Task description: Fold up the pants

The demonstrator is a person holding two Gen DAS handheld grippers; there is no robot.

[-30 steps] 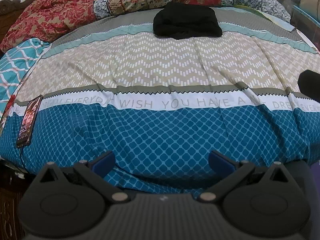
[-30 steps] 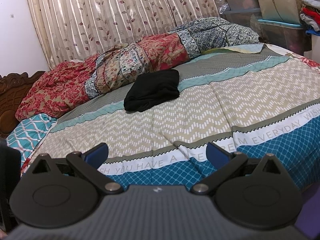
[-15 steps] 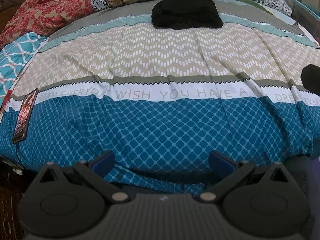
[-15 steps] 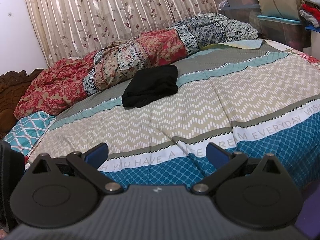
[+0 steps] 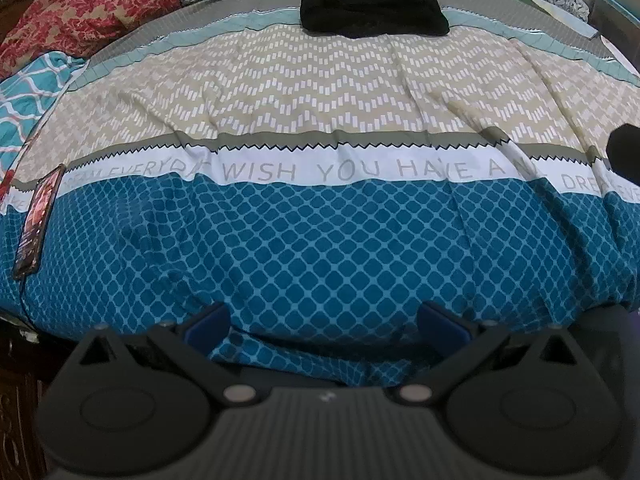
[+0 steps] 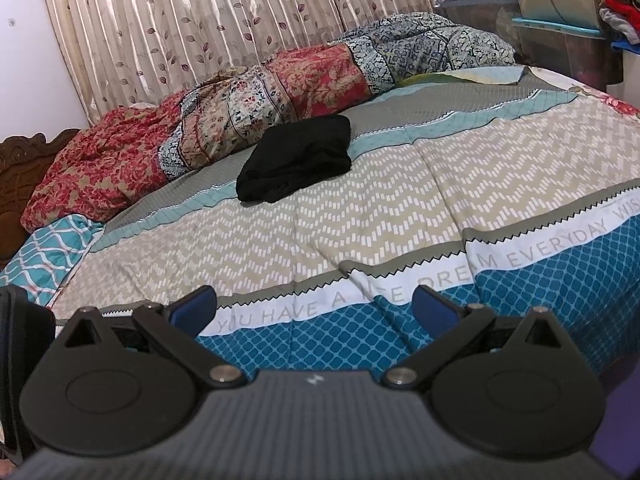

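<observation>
The white band across the bedspread in front of me carries grey capitals: from my left gripper's view I read "WISH YOU HAVE A", with "EVERYDA" to one side and "DRE" cut off at the other; from my right gripper's view it reads "YOU HAVE A", a word lost in a fold, then "DREAM EVERYDAY WIS". One pair of black pants lies folded in a compact bundle at the far side of the bed, on the grey and pale teal stripes, just in front of the rumpled red, floral and blue quilt heaped along the far edge. Nothing lies between me and the bundle but bare bedspread. One phone rests on the blue diamond part near the left edge, well apart from the pants. A leaf-print curtain hangs behind the bed. My left gripper and right gripper both hover at the near edge, blue-padded fingers spread wide, gripping nothing.
</observation>
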